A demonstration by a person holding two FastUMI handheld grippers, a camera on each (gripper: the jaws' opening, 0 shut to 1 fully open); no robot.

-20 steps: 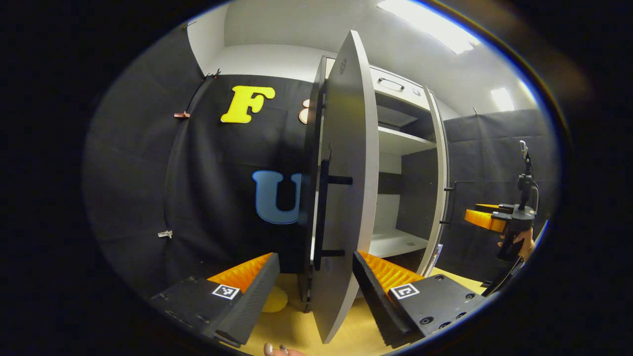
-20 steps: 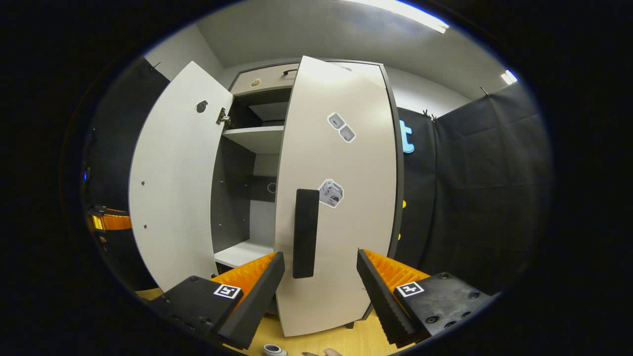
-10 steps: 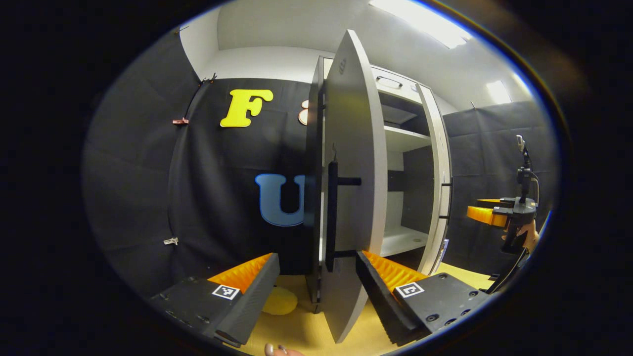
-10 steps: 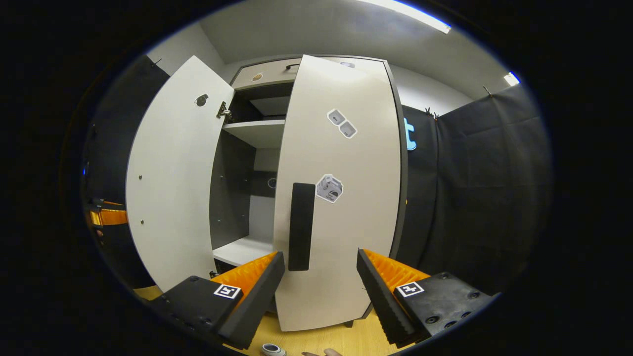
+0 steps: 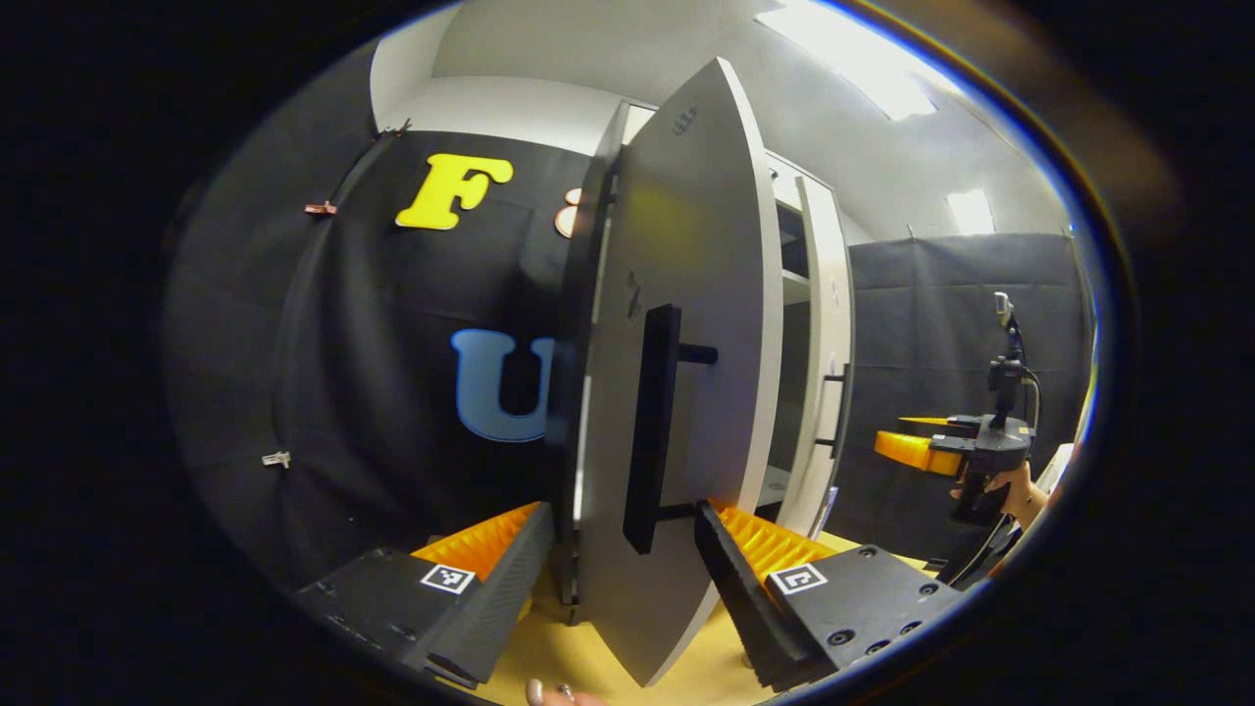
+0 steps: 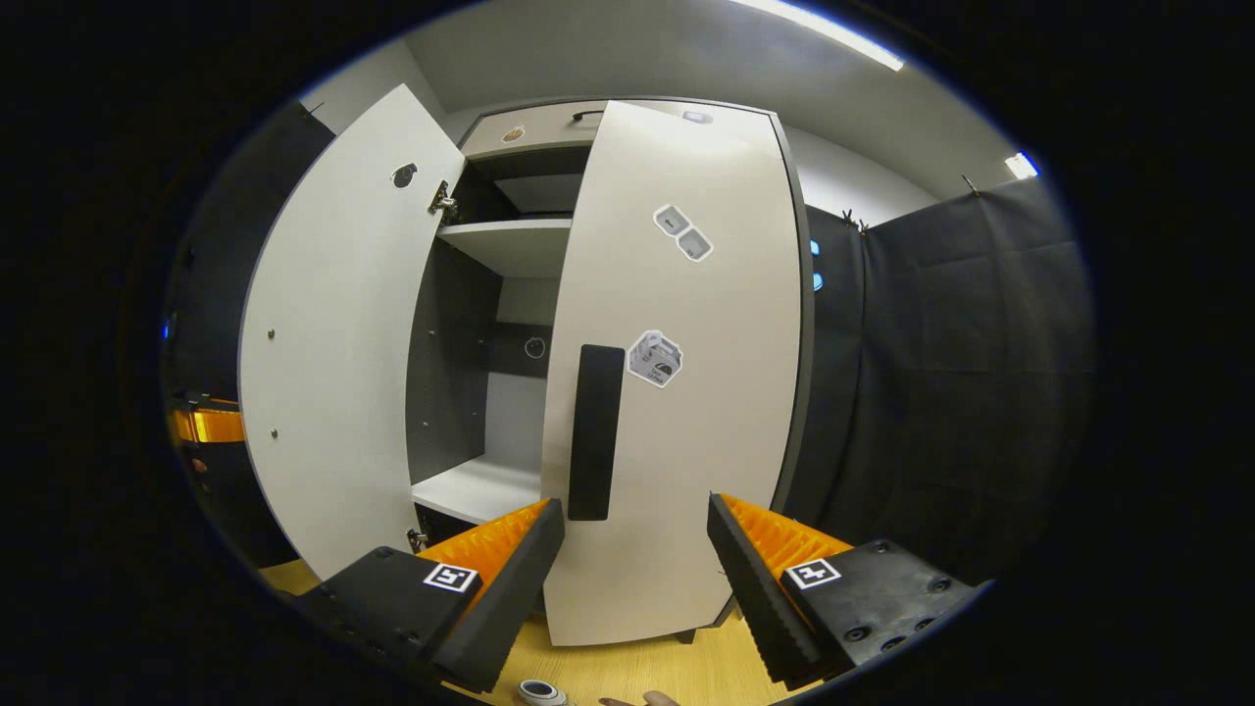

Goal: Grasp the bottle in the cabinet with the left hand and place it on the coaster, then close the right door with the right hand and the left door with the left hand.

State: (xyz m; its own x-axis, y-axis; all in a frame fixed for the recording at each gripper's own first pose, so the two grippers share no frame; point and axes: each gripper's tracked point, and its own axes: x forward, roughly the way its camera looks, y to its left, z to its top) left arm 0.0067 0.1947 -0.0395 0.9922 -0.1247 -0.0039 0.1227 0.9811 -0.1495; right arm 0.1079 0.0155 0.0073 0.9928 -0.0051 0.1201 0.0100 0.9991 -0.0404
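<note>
Left tool (image 5: 618,549), jaws spread wide, is now pressed in close around the left door (image 5: 686,324), swung further shut than a second ago. Right tool (image 6: 635,554), equally open, is held before the right door (image 6: 686,392), nearly closed. Bottle: cannot be seen.

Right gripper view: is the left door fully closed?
No, the left door stands swung open, showing the cabinet's shelf and interior.
</note>
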